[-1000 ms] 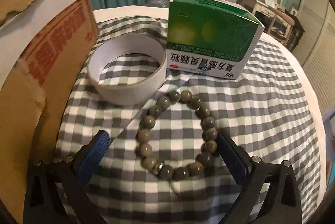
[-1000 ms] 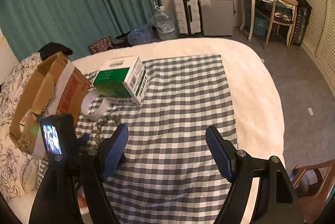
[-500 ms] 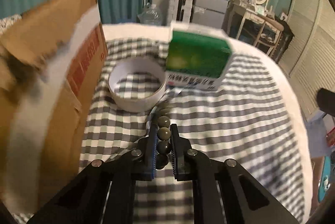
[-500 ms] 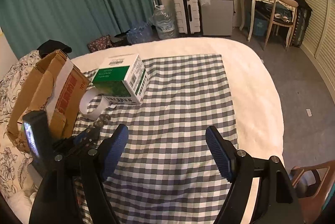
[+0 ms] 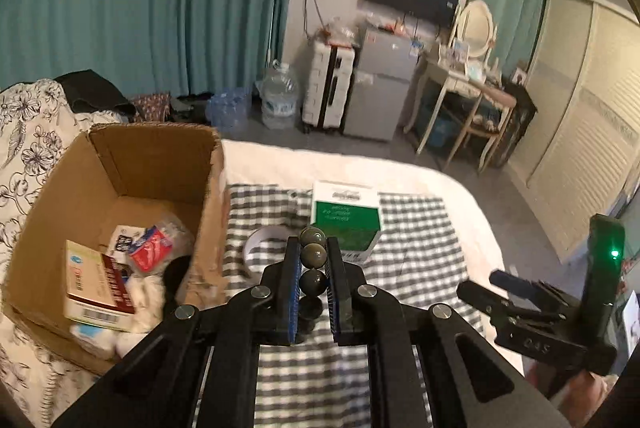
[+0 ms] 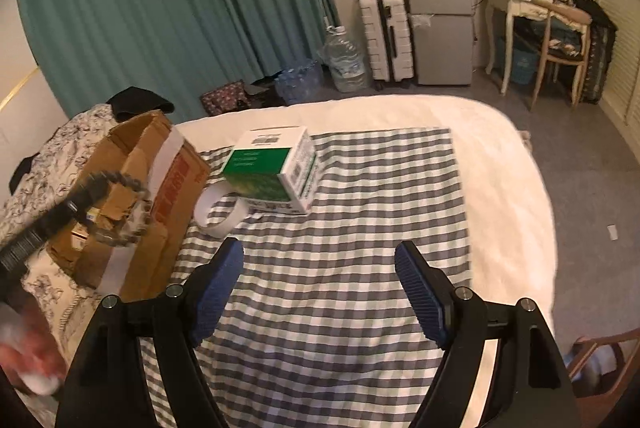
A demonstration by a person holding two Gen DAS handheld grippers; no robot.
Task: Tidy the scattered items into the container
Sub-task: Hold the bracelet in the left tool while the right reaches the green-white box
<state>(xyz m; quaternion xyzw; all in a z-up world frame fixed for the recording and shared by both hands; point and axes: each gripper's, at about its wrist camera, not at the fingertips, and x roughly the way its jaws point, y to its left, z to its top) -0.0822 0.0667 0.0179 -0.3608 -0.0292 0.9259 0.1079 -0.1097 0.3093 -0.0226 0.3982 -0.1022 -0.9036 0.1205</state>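
Observation:
My left gripper (image 5: pixel 313 260) is shut on the olive bead bracelet (image 5: pixel 312 256) and holds it raised above the checked cloth, just right of the open cardboard box (image 5: pixel 120 164). In the right wrist view the bracelet (image 6: pixel 120 208) hangs from the left gripper in front of the box (image 6: pixel 168 184). The green-and-white medicine box (image 5: pixel 346 216) and the white tape ring (image 5: pixel 260 240) lie on the cloth; both show in the right wrist view, box (image 6: pixel 276 172), ring (image 6: pixel 218 206). My right gripper (image 6: pixel 320 288) is open and empty above the cloth.
The cardboard box holds several packets and a red-and-white carton (image 5: pixel 100 284). A floral quilt (image 5: pixel 24 132) lies left of it. The checked cloth (image 6: pixel 360 228) covers a white bed. A fridge, suitcase, water jug and dressing table stand beyond.
My left gripper closed on the bracelet, lifted it off the cloth and rose, so the box interior now shows. The right gripper has barely moved.

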